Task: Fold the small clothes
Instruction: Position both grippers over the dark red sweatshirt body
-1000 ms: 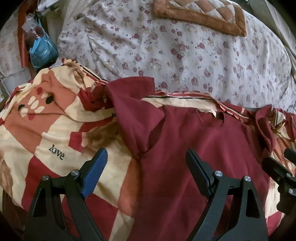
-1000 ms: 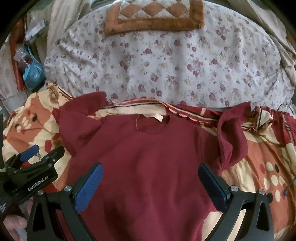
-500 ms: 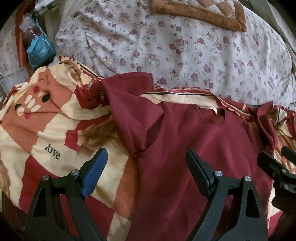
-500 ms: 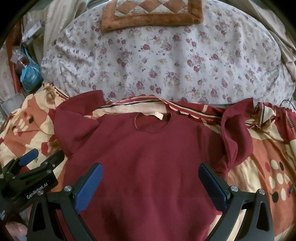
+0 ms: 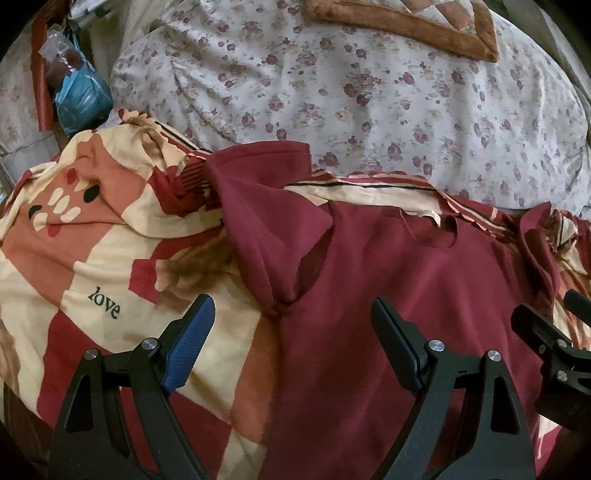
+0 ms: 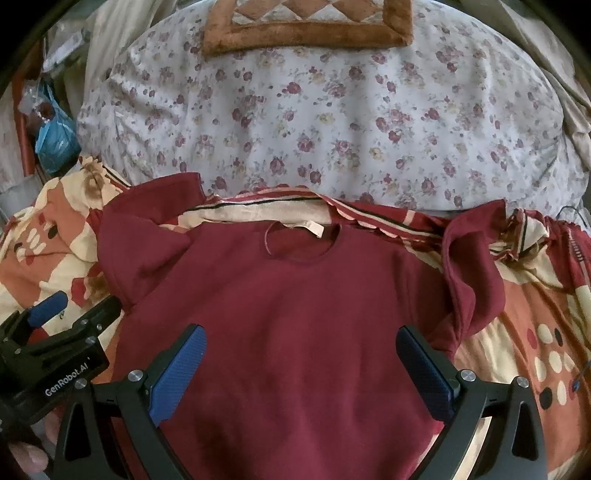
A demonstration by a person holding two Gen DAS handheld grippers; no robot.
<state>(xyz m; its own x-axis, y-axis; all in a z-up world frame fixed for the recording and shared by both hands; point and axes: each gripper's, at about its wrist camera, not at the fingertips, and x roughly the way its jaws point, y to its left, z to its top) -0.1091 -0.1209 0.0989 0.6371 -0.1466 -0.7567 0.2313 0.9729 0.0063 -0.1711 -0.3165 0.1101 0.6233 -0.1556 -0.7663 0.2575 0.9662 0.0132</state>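
Observation:
A dark red short-sleeved shirt [image 6: 295, 314] lies flat on a patterned bedspread, neck away from me, both sleeves bunched up. It also shows in the left wrist view [image 5: 406, 295]. My left gripper [image 5: 291, 325] is open and empty, above the shirt's left edge below the left sleeve [image 5: 266, 229]. My right gripper [image 6: 301, 354] is open and empty above the shirt's middle. The right sleeve [image 6: 476, 266] lies crumpled to its right. The left gripper also shows in the right wrist view [image 6: 55, 332], and the right gripper's fingers [image 5: 535, 325] show at the left wrist view's right edge.
The red, cream and orange bedspread [image 5: 92, 266] has the word "love" on it. A floral quilt [image 6: 332, 122] lies behind the shirt, with a brown-edged mat [image 6: 306, 26] on top. A blue plastic bag [image 5: 81, 96] sits at the far left.
Both grippers have drawn slightly back and down; the shirt sits a little higher in both views. The shirt has not moved. Both grippers stay open.

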